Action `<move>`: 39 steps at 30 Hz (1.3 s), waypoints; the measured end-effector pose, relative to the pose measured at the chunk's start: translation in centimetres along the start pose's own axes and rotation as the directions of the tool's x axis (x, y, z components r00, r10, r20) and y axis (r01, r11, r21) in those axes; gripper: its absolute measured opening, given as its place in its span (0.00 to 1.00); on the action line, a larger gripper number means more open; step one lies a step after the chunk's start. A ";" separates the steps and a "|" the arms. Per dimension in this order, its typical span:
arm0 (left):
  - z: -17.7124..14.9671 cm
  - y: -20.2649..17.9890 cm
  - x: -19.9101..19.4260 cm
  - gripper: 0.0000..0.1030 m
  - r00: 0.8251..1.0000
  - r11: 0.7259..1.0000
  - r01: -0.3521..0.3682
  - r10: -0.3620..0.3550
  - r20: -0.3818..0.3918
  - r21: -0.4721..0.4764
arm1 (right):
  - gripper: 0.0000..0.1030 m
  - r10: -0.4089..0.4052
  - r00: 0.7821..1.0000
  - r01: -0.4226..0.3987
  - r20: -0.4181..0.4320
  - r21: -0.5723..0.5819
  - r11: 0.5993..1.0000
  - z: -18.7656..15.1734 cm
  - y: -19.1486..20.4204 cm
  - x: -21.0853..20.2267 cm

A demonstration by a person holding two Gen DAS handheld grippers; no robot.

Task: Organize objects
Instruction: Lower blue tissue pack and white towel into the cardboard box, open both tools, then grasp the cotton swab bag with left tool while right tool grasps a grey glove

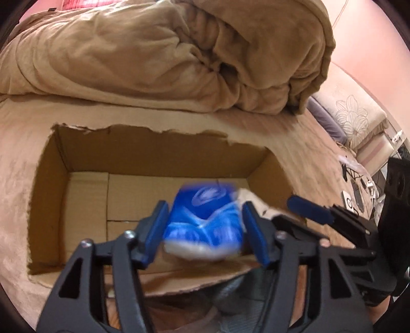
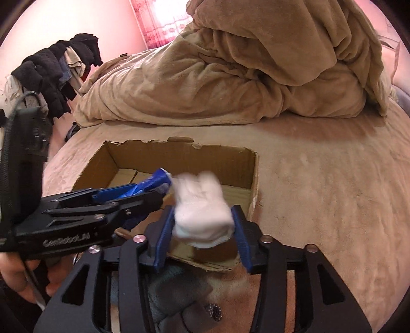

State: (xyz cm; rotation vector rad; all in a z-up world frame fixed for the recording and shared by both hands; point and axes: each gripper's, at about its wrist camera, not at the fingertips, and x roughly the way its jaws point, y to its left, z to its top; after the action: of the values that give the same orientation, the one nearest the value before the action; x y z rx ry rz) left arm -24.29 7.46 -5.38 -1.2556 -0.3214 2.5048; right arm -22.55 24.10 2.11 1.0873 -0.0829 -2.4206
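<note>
1. Left wrist view: left gripper [image 1: 205,225] clamped on a blue packet [image 1: 205,220], blurred; a pale oval logo on it, wording unreadable. Packet hangs over the near part of the open box [image 1: 48,184], above its floor

2. Same view: box sits on the tan bed [image 1: 302,133], rim torn along the far edge. Crumpled duvet [image 1: 159,53] behind it. Right gripper [image 1: 310,208] comes in from the right; only one blue finger shows clearly, with a bit of the white sock [image 1: 256,202] beside it

3. Only here: a cream pillow [image 1: 351,115] with a flower outline, and a cluttered corner at far right, too small to make out

4. Right wrist view: right gripper [image 2: 203,221] clenched on the white sock [image 2: 202,212], bunched and blurred, over the box's [image 2: 252,179] near right corner

5. Same view: left gripper [image 2: 146,188] seen side-on at left, embossed "GenRobot.AI"; blue packet [image 2: 156,180] in its fingers, just beside the sock

6. Only here: dark clothes [image 2: 51,69] on a rack at left, pink curtain [image 2: 164,20] behind the duvet [image 2: 230,76], a hand [image 2: 18,276] holding the left gripper, grey cloth [image 2: 176,294] below the fingers
</note>
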 end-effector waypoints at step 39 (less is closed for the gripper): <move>-11.9 3.0 -18.3 0.89 0.977 0.994 -0.106 0.107 0.187 -0.014 | 0.64 -0.120 0.982 0.134 0.147 -0.092 0.987 -5.3 6.2 -13.4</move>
State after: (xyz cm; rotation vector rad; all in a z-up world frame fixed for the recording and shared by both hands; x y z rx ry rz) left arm -4.94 -1.60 0.02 -1.0665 -0.3105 2.7223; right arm -8.65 25.38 9.21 0.9006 0.0645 -2.5832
